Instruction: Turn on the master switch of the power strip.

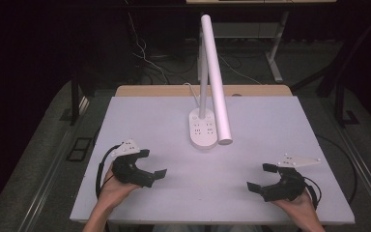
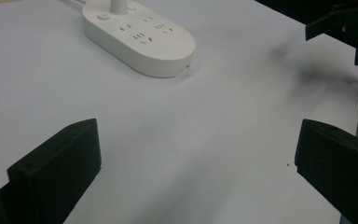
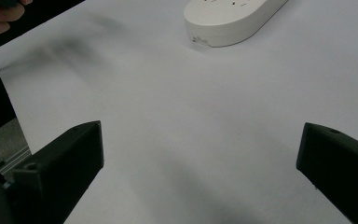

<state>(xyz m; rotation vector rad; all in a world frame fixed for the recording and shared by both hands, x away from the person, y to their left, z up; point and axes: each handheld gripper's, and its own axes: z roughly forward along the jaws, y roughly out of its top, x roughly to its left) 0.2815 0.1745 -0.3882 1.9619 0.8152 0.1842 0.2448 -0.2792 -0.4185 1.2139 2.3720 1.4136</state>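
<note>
Item: white desk lamp (image 1: 211, 72) with oval socket base (image 1: 203, 128), standing at the middle of the pale desk (image 1: 270, 121), toward its far edge.

Condition: the base is a rounded white slab with several outlets and a round button on its top face. A slim post rises from it; a long white tube head slants down and ends just beside the base's right edge. A white cord leaves toward the back.

Left hand-held gripper (image 1: 155, 165): low over the near-left desk, jaws spread wide, holding nothing, well apart from the base (image 2: 139, 38).

Right hand-held gripper (image 1: 262, 177): near-right desk, jaws likewise spread and empty, base (image 3: 228, 18) ahead of it.

Step, as I judge it: an opening stance, nothing yet touched. The next move likely calls for one gripper to travel forward to the lamp, jaws kept apart until they straddle the tube or post.
</note>
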